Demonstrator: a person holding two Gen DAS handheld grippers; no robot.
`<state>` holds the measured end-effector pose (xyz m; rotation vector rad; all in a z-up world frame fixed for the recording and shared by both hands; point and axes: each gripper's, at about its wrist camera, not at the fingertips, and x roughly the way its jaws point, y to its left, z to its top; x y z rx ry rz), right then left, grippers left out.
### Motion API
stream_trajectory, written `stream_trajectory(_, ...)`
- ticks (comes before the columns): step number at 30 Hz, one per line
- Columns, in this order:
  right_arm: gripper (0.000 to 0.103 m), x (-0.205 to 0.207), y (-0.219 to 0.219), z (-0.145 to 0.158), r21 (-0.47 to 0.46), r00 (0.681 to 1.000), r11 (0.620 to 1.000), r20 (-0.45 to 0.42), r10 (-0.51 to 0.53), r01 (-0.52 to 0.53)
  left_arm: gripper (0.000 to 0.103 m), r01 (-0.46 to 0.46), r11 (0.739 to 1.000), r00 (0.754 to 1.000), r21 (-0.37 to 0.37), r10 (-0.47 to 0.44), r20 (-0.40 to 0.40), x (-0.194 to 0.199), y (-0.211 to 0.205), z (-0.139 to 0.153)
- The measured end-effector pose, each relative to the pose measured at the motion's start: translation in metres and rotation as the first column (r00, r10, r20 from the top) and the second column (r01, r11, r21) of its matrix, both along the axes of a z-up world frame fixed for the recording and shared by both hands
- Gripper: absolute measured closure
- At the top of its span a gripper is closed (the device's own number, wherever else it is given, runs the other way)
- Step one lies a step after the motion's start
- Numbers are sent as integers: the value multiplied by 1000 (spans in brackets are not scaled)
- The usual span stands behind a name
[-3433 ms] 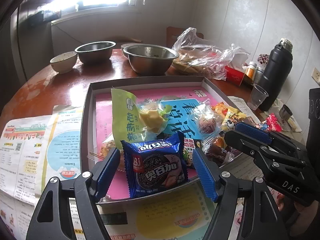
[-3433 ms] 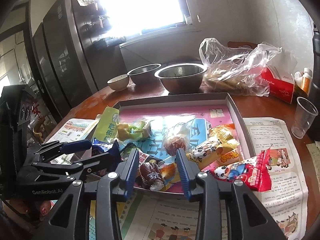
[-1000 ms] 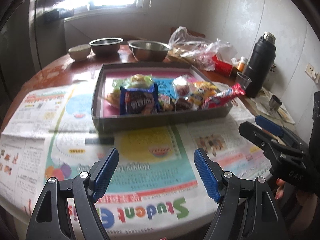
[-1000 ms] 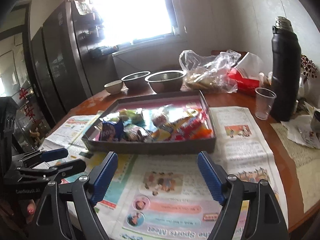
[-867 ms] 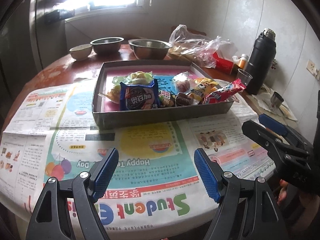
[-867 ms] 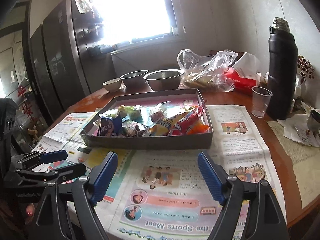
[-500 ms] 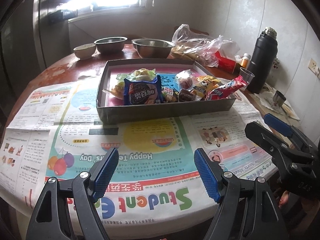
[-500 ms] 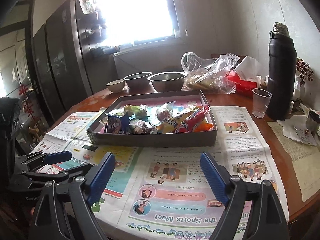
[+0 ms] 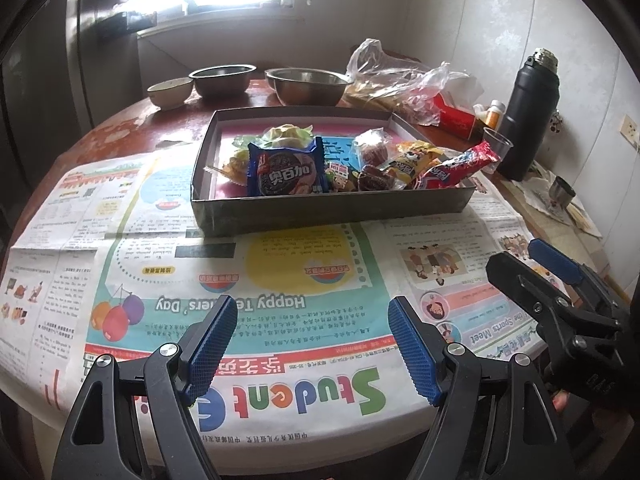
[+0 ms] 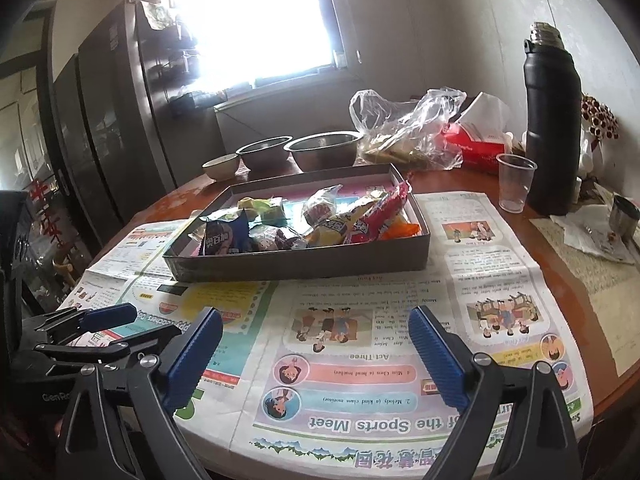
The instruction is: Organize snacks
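Change since earlier: you've pulled both tools back from the tray; snacks now lie well ahead.
Left wrist view: your left tool (image 9: 308, 344) gapes wide, empty, over the newspaper (image 9: 280, 272); the snacks (image 9: 286, 172) sit gathered in the tray (image 9: 332, 210) ahead.
Right wrist view: your right tool (image 10: 316, 354) is opening, nothing between; tray ahead on the desk (image 10: 476, 178), likely finished.

Each camera sits just behind its own tool and looks forward and down along the two fingers, over the near edge of the worktop (image 9: 120, 128). The left view faces the tray (image 9: 332, 212) nearly head-on, from near. The right view sees the same tray (image 10: 304, 264) from further right. Both share the tray, the newspaper (image 9: 280, 276), the bowls and the flask (image 10: 552, 120); each also catches the other tool at its side.
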<state>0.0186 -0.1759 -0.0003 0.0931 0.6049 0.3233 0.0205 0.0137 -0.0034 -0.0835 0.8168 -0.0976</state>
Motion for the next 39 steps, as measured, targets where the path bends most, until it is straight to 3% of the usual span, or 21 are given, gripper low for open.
stream_trajectory(39, 5, -2, 7, -3, -17, 1000, 1000, -1, 13, -13, 24, -25, 999, 999, 29, 25, -19, 1, 3, -6)
